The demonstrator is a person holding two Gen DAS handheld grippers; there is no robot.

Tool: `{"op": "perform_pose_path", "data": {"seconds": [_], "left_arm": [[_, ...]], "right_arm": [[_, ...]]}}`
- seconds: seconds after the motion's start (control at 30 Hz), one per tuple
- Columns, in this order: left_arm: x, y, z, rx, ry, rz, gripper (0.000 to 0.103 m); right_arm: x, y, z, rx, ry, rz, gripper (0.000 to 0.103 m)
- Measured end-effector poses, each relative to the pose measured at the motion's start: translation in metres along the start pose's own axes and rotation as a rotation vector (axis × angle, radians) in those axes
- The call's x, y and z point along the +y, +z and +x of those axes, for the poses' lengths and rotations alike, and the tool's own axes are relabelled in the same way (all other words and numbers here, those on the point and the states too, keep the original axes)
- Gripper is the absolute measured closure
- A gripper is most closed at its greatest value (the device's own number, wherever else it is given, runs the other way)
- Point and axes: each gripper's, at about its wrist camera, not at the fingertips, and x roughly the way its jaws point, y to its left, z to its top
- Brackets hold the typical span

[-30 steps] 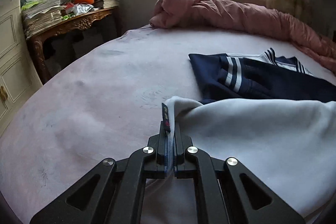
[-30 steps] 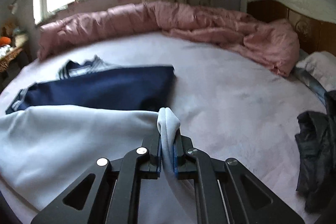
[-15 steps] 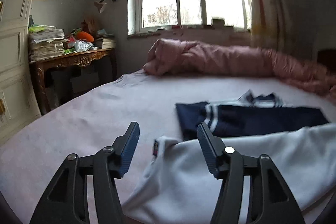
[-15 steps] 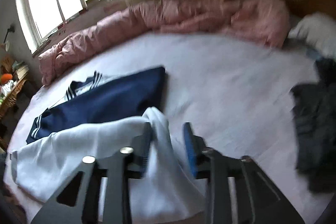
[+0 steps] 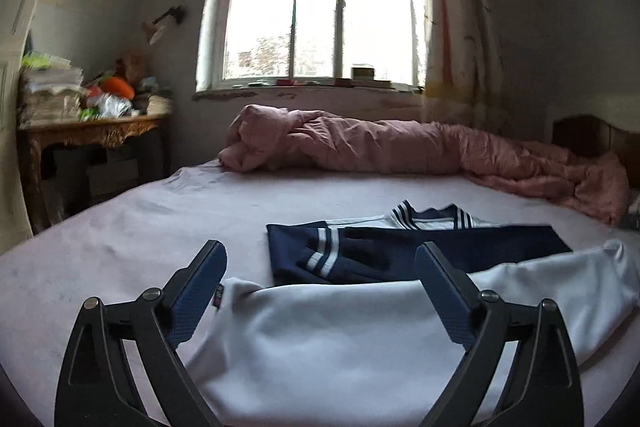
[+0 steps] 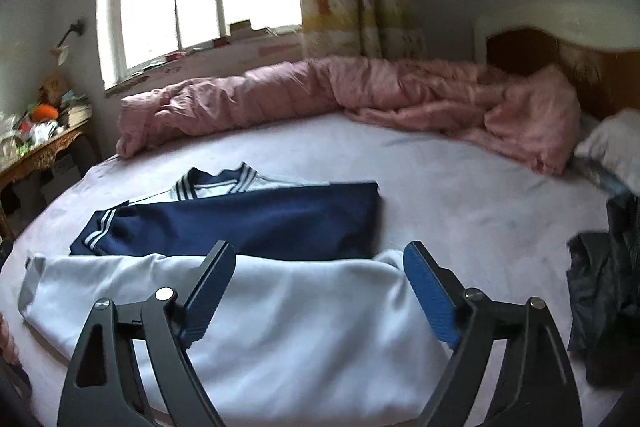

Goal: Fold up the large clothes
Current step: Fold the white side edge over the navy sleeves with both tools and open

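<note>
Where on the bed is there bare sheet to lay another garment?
Bare sheet lies left of the navy top toward the desk, and between it and the pink duvet. Right of it is bare up to the dark clothes. The white garment fills the near edge.

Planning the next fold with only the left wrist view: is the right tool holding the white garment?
Observer: No. The right tool is open and grips nothing; the white garment lies on the bed.
Operator: Anything else on that side?
Observer: A dark crumpled garment lies right of the white one, apart from it.
Operator: And by the headboard?
Observer: A grey pillow beside the pink duvet.
</note>
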Motion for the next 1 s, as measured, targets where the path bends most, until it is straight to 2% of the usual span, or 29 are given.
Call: {"op": "perform_pose_path", "data": {"seconds": [0.07,0.17,0.23,0.37,0.47,0.57,0.63,0.77,0.87,0.93,1.0], "left_arm": [[-0.009,0.0,-0.004,-0.026,-0.001,0.03,0.0],[-0.018,-0.001,-0.008,-0.05,-0.015,0.043,0.0],[-0.022,-0.004,-0.01,-0.058,0.01,0.032,0.0],[-0.032,-0.007,-0.011,-0.042,-0.032,0.062,0.0],[-0.039,-0.007,-0.014,-0.011,-0.066,0.096,0.0],[-0.039,-0.008,-0.011,0.162,-0.165,0.056,0.0],[-0.041,-0.013,-0.016,0.224,-0.125,0.051,0.0],[-0.06,-0.03,-0.021,0.305,-0.152,0.216,0.0],[-0.081,-0.048,-0.017,0.373,-0.235,0.335,0.0],[-0.094,-0.055,-0.018,0.385,-0.232,0.404,0.0],[-0.102,-0.061,-0.018,0.398,-0.226,0.454,0.0]], "right_arm": [[0.014,-0.001,-0.006,-0.034,0.007,-0.046,0.015],[0.032,-0.003,-0.011,-0.068,0.048,-0.074,0.015],[0.044,-0.005,-0.016,-0.086,0.079,-0.098,0.015],[0.063,-0.01,-0.023,-0.134,0.031,-0.199,0.015],[0.065,-0.012,-0.014,-0.045,0.103,-0.18,0.015],[0.072,-0.021,-0.006,0.1,0.164,-0.209,0.015],[0.082,-0.033,-0.004,0.213,0.141,-0.262,0.015],[0.099,-0.064,-0.009,0.367,0.23,-0.356,0.015],[0.118,-0.078,-0.011,0.391,0.186,-0.48,0.015],[0.122,-0.088,-0.005,0.437,0.186,-0.507,0.015],[0.123,-0.096,0.002,0.465,0.137,-0.542,0.015]]}}
